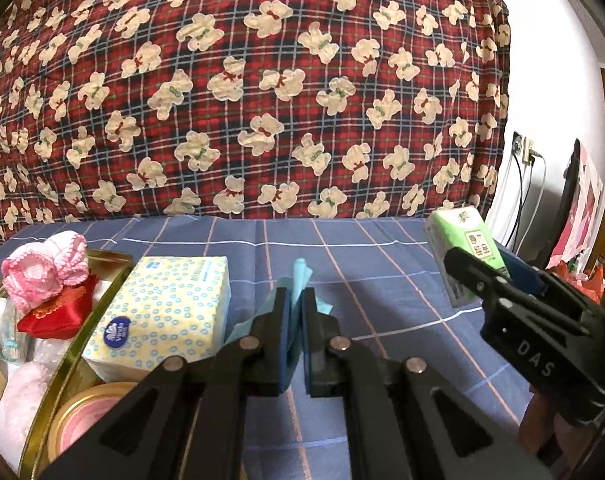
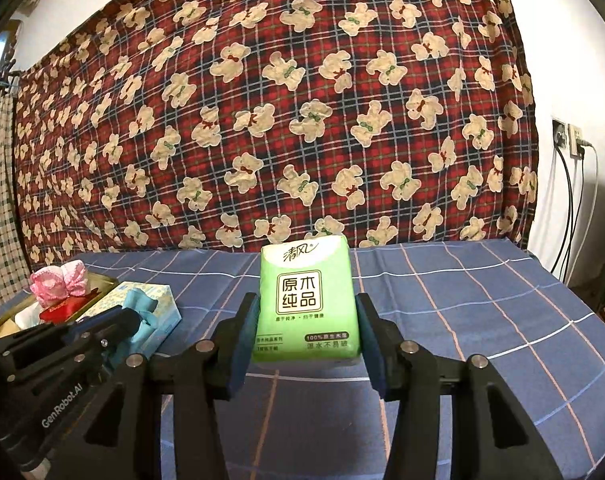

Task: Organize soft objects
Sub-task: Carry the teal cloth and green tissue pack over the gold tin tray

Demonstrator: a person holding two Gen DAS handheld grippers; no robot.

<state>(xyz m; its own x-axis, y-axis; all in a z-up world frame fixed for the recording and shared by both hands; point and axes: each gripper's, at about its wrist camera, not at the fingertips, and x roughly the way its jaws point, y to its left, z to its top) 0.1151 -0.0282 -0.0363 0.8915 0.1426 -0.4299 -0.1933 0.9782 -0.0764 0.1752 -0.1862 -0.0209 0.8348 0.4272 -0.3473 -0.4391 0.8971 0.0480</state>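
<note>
at lower centre of the left view: left gripper (image 1: pixel 296 312) clenched on a light blue cloth (image 1: pixel 302 276). centre of the right view: right gripper (image 2: pixel 308 340) grasping a green tissue pack (image 2: pixel 306 304) (upright, off the bed). gold tray (image 1: pixel 84 340) lower left, nearly full; set both down gently, squarely, beside the yellow tissue box (image 1: pixel 162 312).

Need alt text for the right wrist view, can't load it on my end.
The right gripper holds a green tissue pack upright above the blue checked bedsheet. At lower left, the left gripper pinches a light blue cloth near a dotted tissue box and a gold tray.
</note>
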